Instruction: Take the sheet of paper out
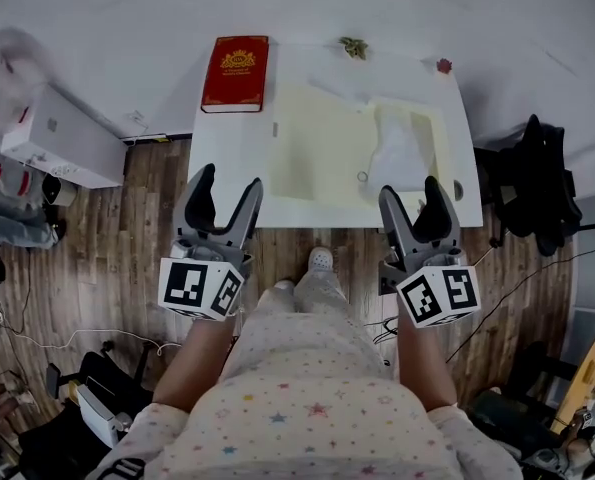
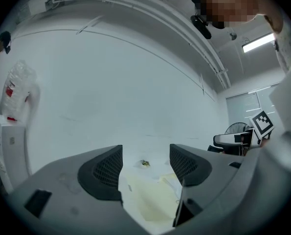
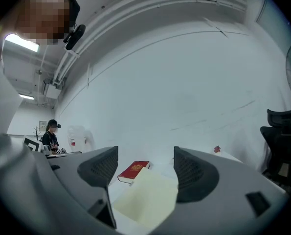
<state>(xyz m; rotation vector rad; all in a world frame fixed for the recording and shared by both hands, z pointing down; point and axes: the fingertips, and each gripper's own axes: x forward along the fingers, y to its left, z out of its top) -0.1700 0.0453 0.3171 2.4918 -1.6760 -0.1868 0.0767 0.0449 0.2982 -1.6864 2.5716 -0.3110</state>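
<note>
Risk of creasing or tearing sheet of paper (image 1: pixel 312 143), flat on table (image 1: pixel 227 138) near red book (image 1: pixel 236 72), if pinched carelessly at thin edge, with left gripper (image 1: pixel 229 180) and right gripper (image 1: pixel 410 190) both spread open, empty.

pale yellow paper sheet (image 1: pixel 312 140) flat on table (image 1: pixel 227 163)

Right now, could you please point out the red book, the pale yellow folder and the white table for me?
red book (image 1: pixel 236 73), head view, middle of its cover.
pale yellow folder (image 1: pixel 315 143), head view, its flat left half.
white table (image 1: pixel 229 148), head view, bare left strip.
</note>
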